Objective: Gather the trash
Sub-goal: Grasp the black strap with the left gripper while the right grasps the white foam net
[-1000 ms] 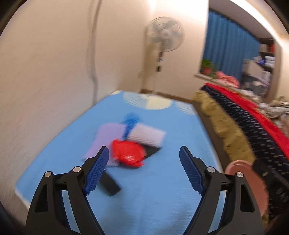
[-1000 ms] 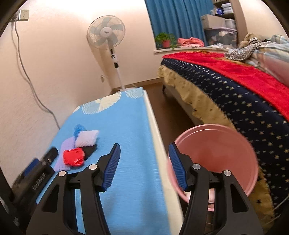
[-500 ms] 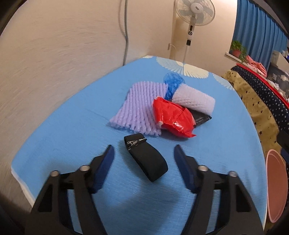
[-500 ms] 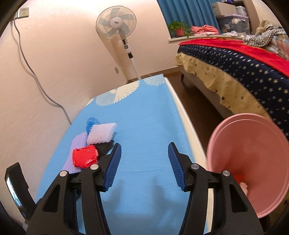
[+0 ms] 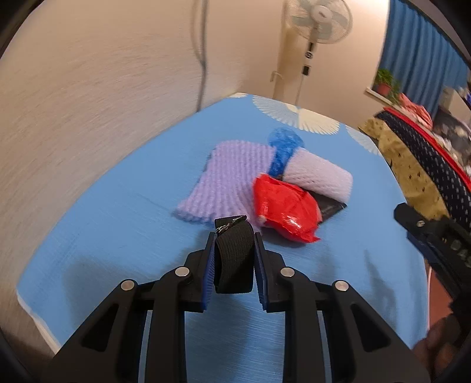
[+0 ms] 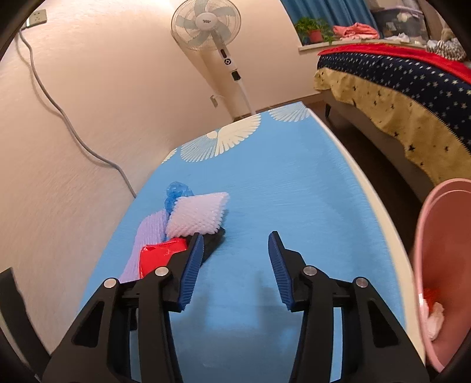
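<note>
The left wrist view shows the left gripper near the worktop's near edge; its jaws have just been closing and now clamp a black strap between the blue pads. Only this view shows the strap. Just beyond it, toward the wall-side edge, lies a purple mesh, then a blue bag, a white mesh and a red wrapper touching one another in a heap, with a black sheet under the white mesh and wrapper. At the right rim of this view a dark blurred rig appears, probably the right gripper's body.

The right wrist view shows the right gripper above the worktop's middle, jaws apart after narrowing slightly, nothing between them. Its left finger hides part of the red wrapper and the black sheet. Only this view shows the pink bin off the worktop's right edge, with white and red scraps inside, and the wall socket. A fan stands past the far edge, a bed to the right.
</note>
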`<state>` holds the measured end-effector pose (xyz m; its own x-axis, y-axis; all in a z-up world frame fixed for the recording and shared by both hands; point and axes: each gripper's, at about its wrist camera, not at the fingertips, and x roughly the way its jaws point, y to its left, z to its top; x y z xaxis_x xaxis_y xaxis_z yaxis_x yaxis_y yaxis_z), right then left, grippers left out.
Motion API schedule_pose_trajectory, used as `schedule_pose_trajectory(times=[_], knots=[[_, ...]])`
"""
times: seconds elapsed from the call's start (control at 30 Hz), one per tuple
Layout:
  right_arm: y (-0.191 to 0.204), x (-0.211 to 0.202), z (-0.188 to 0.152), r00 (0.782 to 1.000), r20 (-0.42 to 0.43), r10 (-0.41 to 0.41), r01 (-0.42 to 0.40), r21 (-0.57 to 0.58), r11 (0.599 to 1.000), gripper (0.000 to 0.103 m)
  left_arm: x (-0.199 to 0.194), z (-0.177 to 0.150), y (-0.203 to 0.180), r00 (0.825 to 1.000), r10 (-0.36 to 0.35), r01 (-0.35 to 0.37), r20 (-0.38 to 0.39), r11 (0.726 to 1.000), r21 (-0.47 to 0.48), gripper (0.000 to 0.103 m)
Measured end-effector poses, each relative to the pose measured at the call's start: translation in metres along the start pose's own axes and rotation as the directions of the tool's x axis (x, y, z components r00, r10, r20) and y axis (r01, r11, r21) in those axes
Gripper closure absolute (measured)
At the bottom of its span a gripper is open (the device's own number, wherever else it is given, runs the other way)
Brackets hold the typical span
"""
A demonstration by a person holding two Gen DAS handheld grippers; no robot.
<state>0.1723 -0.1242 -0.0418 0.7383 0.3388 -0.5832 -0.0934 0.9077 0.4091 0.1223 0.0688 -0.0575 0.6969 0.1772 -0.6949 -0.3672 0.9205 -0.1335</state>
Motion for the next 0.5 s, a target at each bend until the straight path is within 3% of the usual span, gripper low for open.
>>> schedule_pose_trajectory(times=[0.5], knots=[[0.009,0.079,0.019,0.991,-0.105,0.081,-0.076,0.046,0.996,0.056,0.003,0.011,0.005,0.994,0.060,-0.059,0.087,0.998,-0.020,0.079]])
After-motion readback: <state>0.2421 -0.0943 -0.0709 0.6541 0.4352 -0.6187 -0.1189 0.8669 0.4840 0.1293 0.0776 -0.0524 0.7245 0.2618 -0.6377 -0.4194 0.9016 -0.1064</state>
